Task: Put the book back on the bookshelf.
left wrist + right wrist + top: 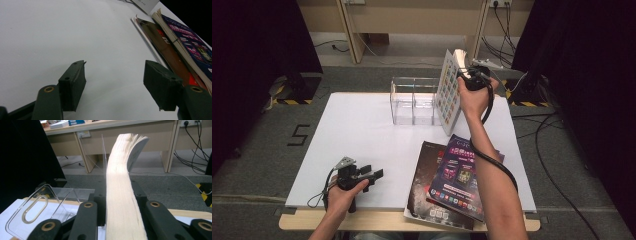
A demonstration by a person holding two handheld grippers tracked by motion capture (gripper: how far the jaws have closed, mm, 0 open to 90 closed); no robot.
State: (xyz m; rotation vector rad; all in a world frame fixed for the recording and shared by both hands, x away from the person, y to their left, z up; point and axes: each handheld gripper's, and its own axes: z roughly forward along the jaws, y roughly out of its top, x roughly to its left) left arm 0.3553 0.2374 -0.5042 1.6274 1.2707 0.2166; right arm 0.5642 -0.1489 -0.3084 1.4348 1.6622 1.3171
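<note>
White covering spans the desk [362,130], where the right tool [468,76] grasps a thick book [449,91] standing upright against the clear acrylic organizer [412,102]. Near the front edge, the left tool [371,175] rests released beside stacked magazines [452,180].

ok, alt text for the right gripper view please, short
A thick book, seen page-edge on, stands between the right gripper's two black jaws and curves away at its top. A clear acrylic holder sits on the white table to the left, with desks and floor cables behind.
</note>
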